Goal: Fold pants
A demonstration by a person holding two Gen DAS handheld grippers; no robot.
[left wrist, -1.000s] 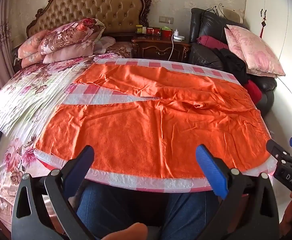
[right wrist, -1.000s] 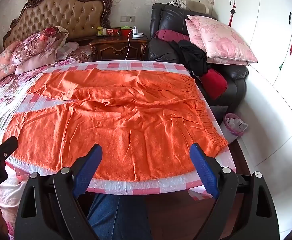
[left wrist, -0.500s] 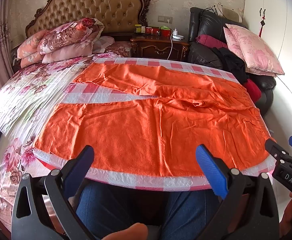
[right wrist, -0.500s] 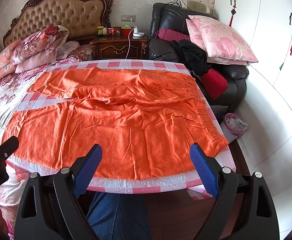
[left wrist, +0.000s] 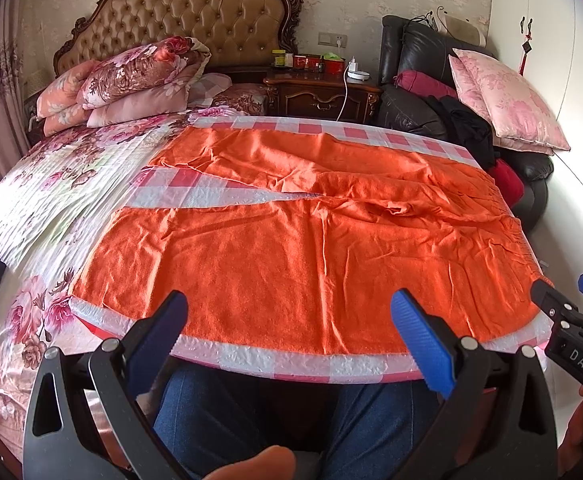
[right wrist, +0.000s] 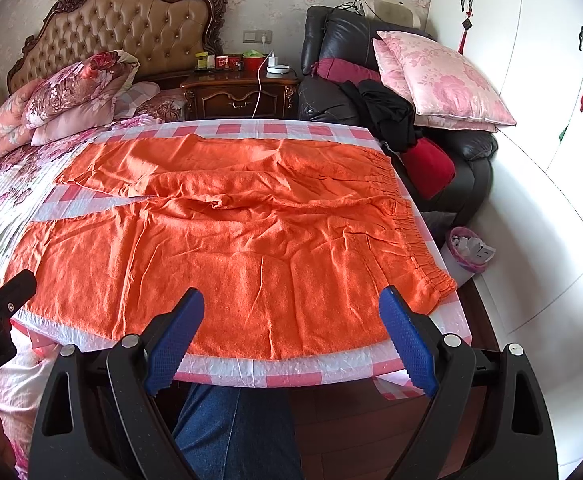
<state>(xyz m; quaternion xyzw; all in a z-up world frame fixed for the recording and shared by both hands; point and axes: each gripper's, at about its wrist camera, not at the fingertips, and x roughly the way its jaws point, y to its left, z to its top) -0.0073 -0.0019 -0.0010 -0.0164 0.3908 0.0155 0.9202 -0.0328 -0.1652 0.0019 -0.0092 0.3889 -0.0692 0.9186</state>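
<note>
Both my left claw and right claw hang spread and empty at the bed's near edge. The pants lie flat on the checked cloth; I could pinch that too.

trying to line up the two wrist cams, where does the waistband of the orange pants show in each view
Left wrist: the gathered waistband runs down the right edge of the orange pants, ending near the right gripper.
Right wrist: the waistband sits right of centre, ending above this gripper's right finger.
Shared landmark: the dark wooden nightstand behind the bed.
</note>
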